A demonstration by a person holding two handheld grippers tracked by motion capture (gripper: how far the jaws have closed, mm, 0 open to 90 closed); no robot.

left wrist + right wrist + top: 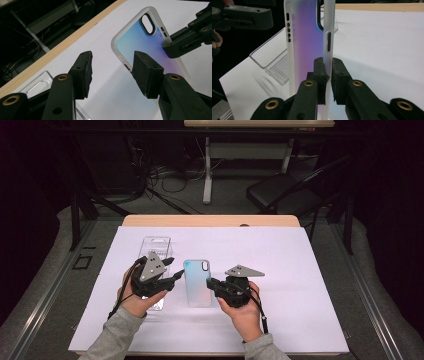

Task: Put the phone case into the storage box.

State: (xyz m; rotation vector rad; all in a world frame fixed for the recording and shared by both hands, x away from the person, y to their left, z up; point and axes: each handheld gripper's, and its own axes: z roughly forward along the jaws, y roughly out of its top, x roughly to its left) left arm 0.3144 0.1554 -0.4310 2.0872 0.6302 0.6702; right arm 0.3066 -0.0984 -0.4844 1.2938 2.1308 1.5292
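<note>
Right hand-held gripper [327, 75] pinches the right long rim of the translucent-edged phone case with a blue-to-violet iridescent back [197, 282]; pads pressed tight on the thin wall, seen plainly in the right gripper view. Case sits mid-sheet on the white paper covering [300, 285] of the wooden bench [210, 220], long axis running away from the person, camera cut-out at the far end.

Left hand-held gripper [113, 72] stands spread, nothing between the pads. In the left gripper view one pad [146, 72] sits over the case's left edge near its side buttons, the other pad [83, 71] hangs over bare white sheet; contact with the rim cannot be told. The case lies to the right of this gripper, just beside it, so the left hand is nearer the free rim.

Judgement: next move likely closes the left pads on that left long rim, opposite the right grip.

Room: a clear plastic blister tray [156, 245] lies just left of and beyond the left hand, partly under it; it is the one crowding item. Right of the case and toward the far bench edge the sheet is open. The near sheet edge is close to both wrists.
</note>
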